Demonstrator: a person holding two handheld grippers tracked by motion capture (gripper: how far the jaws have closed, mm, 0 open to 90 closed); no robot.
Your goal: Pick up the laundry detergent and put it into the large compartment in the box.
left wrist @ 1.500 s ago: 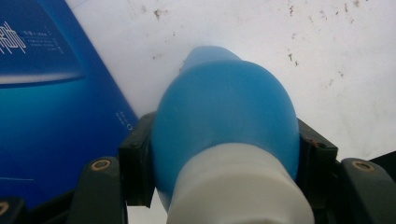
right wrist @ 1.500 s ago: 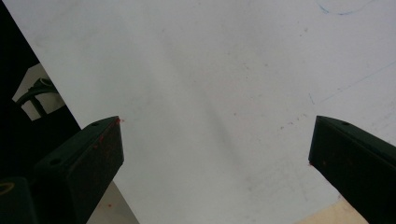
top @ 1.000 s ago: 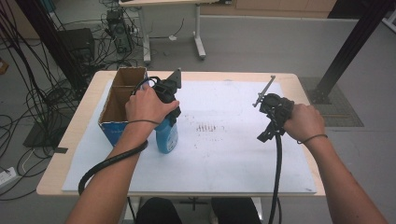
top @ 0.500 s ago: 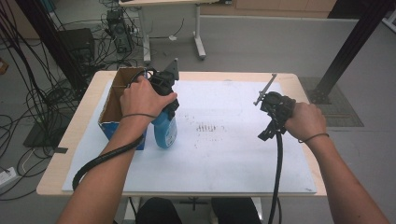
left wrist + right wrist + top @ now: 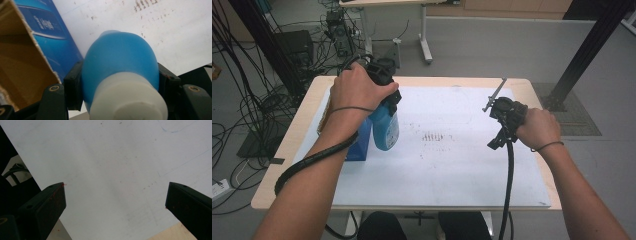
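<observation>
we see the left gripper (image 5: 117, 82) clamped on a blue bottle (image 5: 120, 65), one jaw on each side just below its white cap (image 5: 127, 100), so the hold is near the neck, probably to let the body hang free and swing less. in the high view the bottle (image 5: 385, 127) hangs under the left hand (image 5: 357, 90), apparently lifted off the white sheet (image 5: 447, 165), at the left side of the table (image 5: 272, 195), just right of the open cardboard box (image 5: 326, 117) with blue sides. its long axis runs close to vertical, cap up in the gripper, rounded base toward the sheet, maybe tilted a little. we guess it is being carried to or from the box. the right gripper (image 5: 501, 117) is held by the right hand (image 5: 537, 127) over the right part of the sheet, well apart from the bottle; in its own view the jaws stand wide apart with nothing between them, bare sheet (image 5: 112, 170) below.
</observation>
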